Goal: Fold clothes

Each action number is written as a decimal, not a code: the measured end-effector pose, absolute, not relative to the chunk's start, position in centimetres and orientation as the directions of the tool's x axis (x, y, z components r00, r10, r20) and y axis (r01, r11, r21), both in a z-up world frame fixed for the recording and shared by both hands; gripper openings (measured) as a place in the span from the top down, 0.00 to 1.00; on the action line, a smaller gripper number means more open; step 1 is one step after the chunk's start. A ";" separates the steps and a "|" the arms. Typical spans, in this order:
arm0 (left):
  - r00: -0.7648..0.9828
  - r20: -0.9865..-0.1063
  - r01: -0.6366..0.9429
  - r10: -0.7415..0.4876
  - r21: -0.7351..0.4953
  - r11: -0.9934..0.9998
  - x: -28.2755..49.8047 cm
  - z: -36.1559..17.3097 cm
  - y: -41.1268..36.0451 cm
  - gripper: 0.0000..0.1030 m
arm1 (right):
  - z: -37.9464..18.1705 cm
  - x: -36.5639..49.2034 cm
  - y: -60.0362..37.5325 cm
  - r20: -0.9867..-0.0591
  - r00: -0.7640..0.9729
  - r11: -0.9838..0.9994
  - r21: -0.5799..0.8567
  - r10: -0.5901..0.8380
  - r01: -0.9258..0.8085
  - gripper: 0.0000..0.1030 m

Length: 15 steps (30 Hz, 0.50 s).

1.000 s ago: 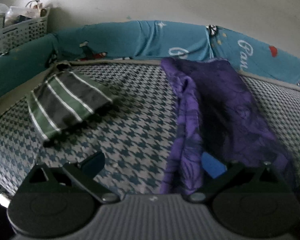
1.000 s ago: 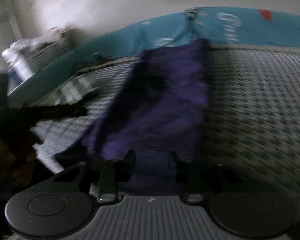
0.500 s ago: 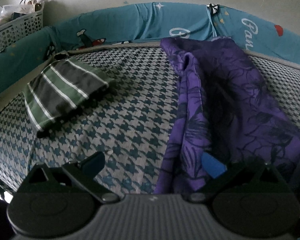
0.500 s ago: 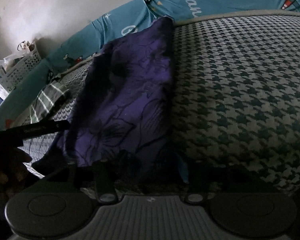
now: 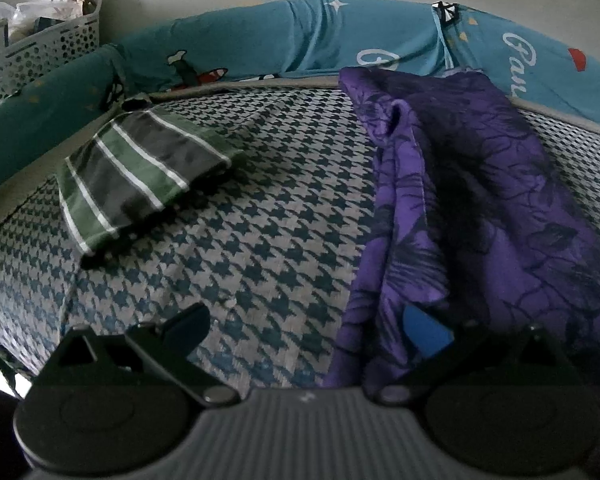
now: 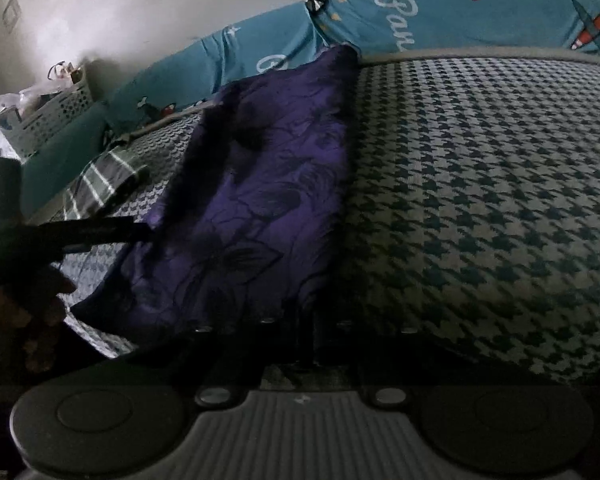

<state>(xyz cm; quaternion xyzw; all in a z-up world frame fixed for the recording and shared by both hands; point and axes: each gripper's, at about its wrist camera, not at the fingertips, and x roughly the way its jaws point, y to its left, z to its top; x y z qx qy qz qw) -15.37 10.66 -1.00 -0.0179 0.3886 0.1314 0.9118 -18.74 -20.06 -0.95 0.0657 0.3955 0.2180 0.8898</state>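
A purple flower-print garment [image 5: 480,200] lies stretched in a long strip from the near edge of the bed to the teal bumper. My left gripper [image 5: 306,328] stands open at its near left side, with the blue-padded right finger [image 5: 424,334] resting against the bunched purple edge and the other finger over bare mattress. In the right wrist view the same purple garment [image 6: 260,208] runs away from me. My right gripper [image 6: 304,340] is shut in deep shadow on the garment's near hem. A folded green and grey striped garment [image 5: 140,176] lies at the far left.
The houndstooth mattress cover [image 6: 480,200] spreads bare to the right of the purple cloth. A teal printed bumper [image 5: 300,40] rings the bed. A white perforated basket [image 5: 40,52] stands at the far left corner. A hand [image 6: 32,312] holds the left gripper.
My right gripper's fingers have come together on the purple garment's near hem; the blue pad no longer shows. The left gripper stays open in nearly the same place.
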 end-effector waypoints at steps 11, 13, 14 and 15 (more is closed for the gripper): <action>0.710 -0.677 -0.234 0.195 0.035 0.972 -12.6 0.1 10.1 0.00 | -1.6 -19.3 -19.9 -0.731 0.545 0.908 0.267 0.410 -0.324 0.93; 0.716 -0.672 -0.229 0.190 0.031 0.973 -11.8 0.3 9.9 0.00 | -1.4 -19.5 -20.0 -0.732 0.553 0.913 0.257 0.397 -0.316 0.92; 0.719 -0.669 -0.229 0.191 0.032 0.973 -11.4 0.4 9.8 0.00 | -1.2 -19.6 -20.0 -0.733 0.557 0.916 0.251 0.391 -0.312 0.91; 0.719 -0.667 -0.230 0.194 0.035 0.973 -11.1 0.4 9.7 0.00 | -1.1 -19.6 -20.1 -0.733 0.562 0.919 0.246 0.384 -0.307 0.91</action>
